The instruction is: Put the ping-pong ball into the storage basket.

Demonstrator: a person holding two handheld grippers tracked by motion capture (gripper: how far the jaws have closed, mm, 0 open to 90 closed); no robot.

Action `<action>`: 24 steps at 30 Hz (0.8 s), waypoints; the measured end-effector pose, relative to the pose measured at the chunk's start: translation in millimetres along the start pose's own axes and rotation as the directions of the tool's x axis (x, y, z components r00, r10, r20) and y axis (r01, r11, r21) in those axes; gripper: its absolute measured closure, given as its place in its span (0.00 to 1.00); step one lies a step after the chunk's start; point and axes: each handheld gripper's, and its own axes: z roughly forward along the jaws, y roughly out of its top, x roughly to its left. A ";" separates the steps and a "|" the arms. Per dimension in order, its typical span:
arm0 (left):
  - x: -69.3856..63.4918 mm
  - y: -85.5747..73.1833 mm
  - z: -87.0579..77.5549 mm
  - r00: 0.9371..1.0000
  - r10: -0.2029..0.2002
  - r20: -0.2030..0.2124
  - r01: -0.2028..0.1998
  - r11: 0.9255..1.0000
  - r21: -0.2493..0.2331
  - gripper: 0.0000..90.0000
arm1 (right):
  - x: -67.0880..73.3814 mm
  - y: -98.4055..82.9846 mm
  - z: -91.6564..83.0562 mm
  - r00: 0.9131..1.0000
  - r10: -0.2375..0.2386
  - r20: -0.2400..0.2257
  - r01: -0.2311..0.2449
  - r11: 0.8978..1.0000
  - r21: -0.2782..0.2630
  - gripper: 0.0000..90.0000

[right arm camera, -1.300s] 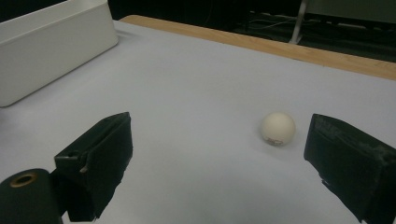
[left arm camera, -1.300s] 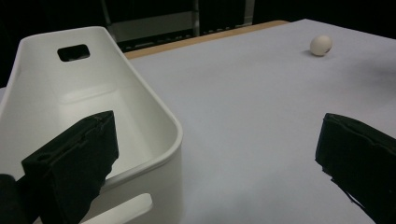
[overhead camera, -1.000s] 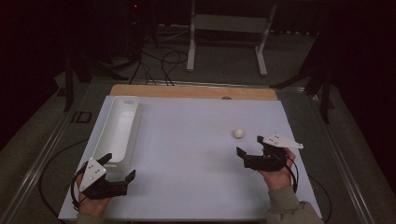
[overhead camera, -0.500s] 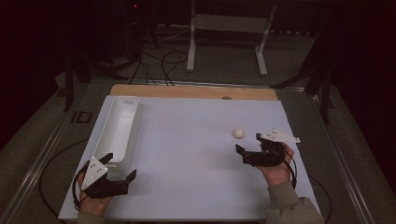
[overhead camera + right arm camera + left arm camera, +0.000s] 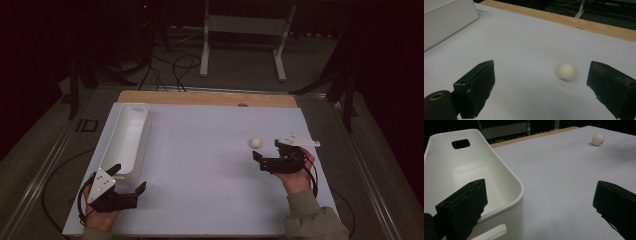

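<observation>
A small white ball (image 5: 256, 143) lies on the white table sheet (image 5: 200, 170) at the right. My right gripper (image 5: 266, 149) is open just behind and to the right of it. In the right gripper view the ball (image 5: 566, 71) sits ahead of the wide-spread jaws of my right gripper (image 5: 541, 67), nearer the right jaw and touching neither. My left gripper (image 5: 130, 177) is open at the near left, by the near end of a long white bin (image 5: 131, 106). In the left gripper view my left gripper (image 5: 539, 190) straddles the bin's corner (image 5: 506, 170). The ball (image 5: 598, 139) shows far off.
The bin (image 5: 449, 15) is empty and runs front to back along the sheet's left side. A bare wooden strip (image 5: 200, 97) borders the sheet's far edge. Beyond the table stand a white metal frame (image 5: 245, 25) and floor cables (image 5: 175, 65).
My right gripper has crept slightly forward and left toward the ball. The left gripper has barely shifted. The ball and the bin have not moved.
</observation>
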 end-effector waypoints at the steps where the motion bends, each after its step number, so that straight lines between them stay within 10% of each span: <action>1: -0.1 -0.1 0.0 1.000 0.000 0.000 0.000 1.000 0.000 0.00 | -0.7 1.2 0.4 1.000 0.001 -0.001 -0.001 1.000 0.001 0.09; 24: -0.8 -0.4 0.4 1.000 0.007 -0.005 -0.007 1.000 0.001 0.00 | -11.1 25.4 9.5 1.000 -0.007 0.023 0.007 0.999 0.036 0.09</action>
